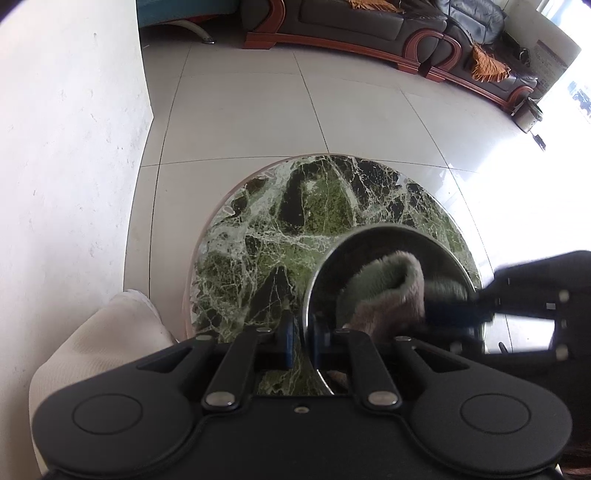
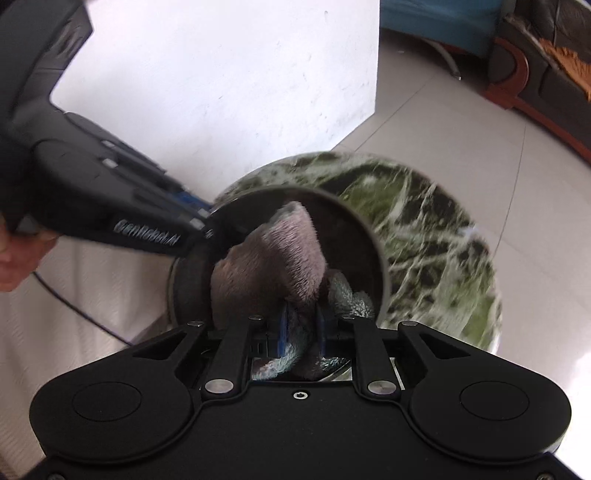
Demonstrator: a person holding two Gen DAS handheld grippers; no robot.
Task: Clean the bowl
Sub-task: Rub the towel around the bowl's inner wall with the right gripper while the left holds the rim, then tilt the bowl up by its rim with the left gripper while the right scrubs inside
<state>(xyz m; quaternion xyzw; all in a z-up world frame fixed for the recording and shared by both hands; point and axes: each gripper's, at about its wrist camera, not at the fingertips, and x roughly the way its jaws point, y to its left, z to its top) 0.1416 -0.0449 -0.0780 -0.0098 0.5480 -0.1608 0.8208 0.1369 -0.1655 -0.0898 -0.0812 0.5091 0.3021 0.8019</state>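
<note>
Your left gripper (image 1: 302, 338) is pinched tight on the near rim of the metal bowl (image 1: 436, 245), one blue pad outside the wall, one inside. Your right gripper (image 2: 300, 330) is nearly closed, clamped on a fuzzy grey-brown cloth (image 2: 273, 258) that bunches up inside the bowl. Bowl sits on the round green marble table (image 1: 280, 221), toward its right edge in the left wrist view. Left view shows the right gripper coming in from the right, blurred, tips down in the bowl. Right view shows the left gripper from the side, its branded body reaching to the rim, plus your hand (image 2: 14, 258) behind it and a dark cable over white fabric. Farther out: pale tiled floor (image 1: 258, 110), white wall, dark sofas (image 1: 351, 22) with wood trim.
</note>
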